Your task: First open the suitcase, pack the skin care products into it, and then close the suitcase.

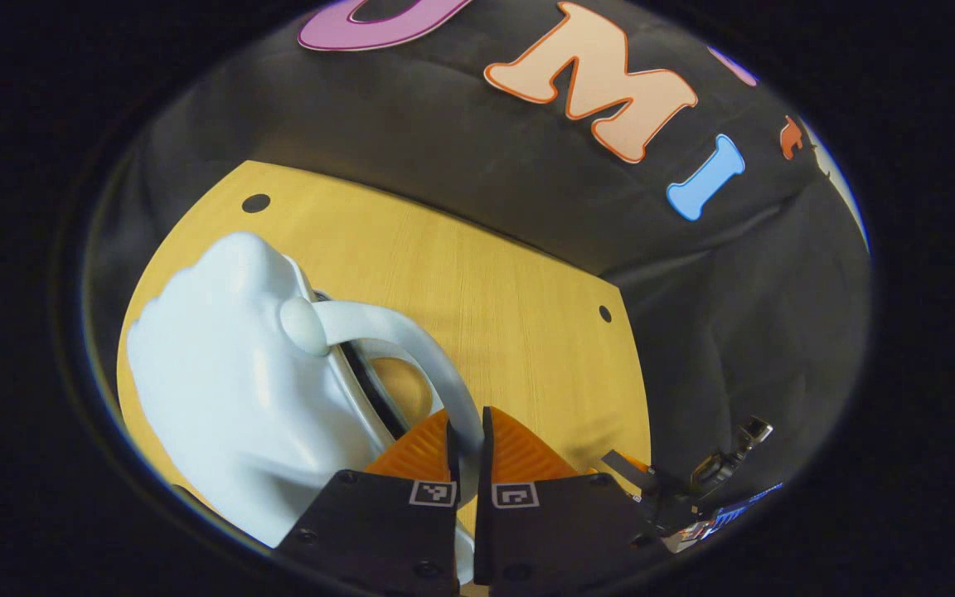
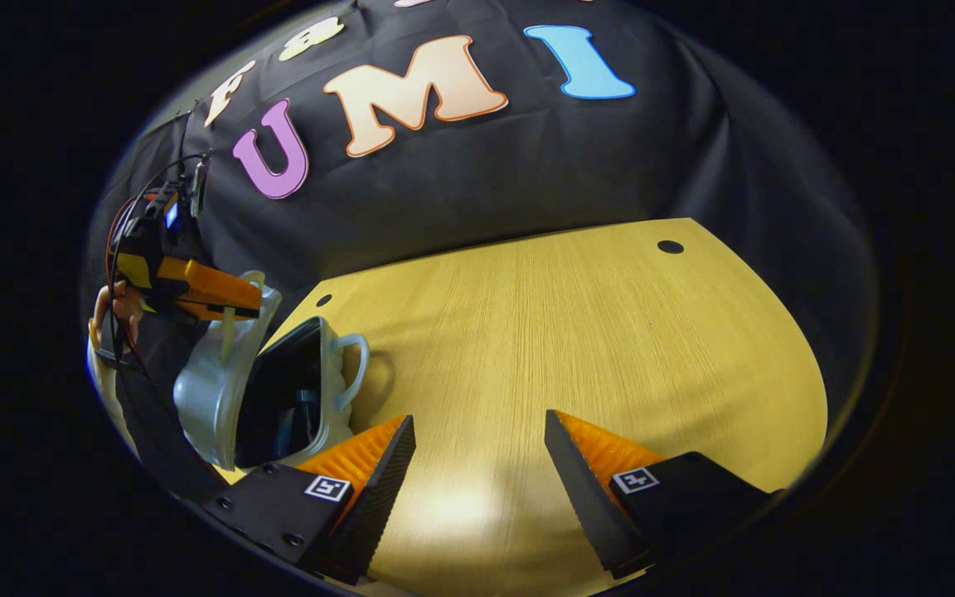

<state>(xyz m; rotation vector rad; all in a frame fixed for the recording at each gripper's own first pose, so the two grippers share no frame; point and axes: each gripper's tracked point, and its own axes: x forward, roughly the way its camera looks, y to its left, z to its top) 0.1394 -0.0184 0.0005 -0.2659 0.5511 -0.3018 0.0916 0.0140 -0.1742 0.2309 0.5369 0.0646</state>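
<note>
A pale, glossy small suitcase (image 1: 229, 390) stands on the wooden table (image 1: 511, 290). My left gripper (image 1: 467, 424) is shut on the curved handle (image 1: 411, 336) of one half. In the right gripper view the suitcase (image 2: 212, 390) stands at the far left, its two halves apart in a wedge. The left gripper (image 2: 225, 300) holds the upper handle of the outer half. The dark inside (image 2: 278, 398) holds dim bluish shapes that I cannot make out. The other half has its own handle (image 2: 353, 365). My right gripper (image 2: 477, 419) hangs open over bare table (image 2: 577, 332), to the right of the case.
The table's far edge meets the black cloth wall. Small round holes (image 1: 255, 202) (image 2: 670, 246) mark the table's corners. The right gripper (image 1: 676, 485) shows low at the right of the left gripper view, past the table's edge. A hand (image 2: 113, 311) holds the left gripper.
</note>
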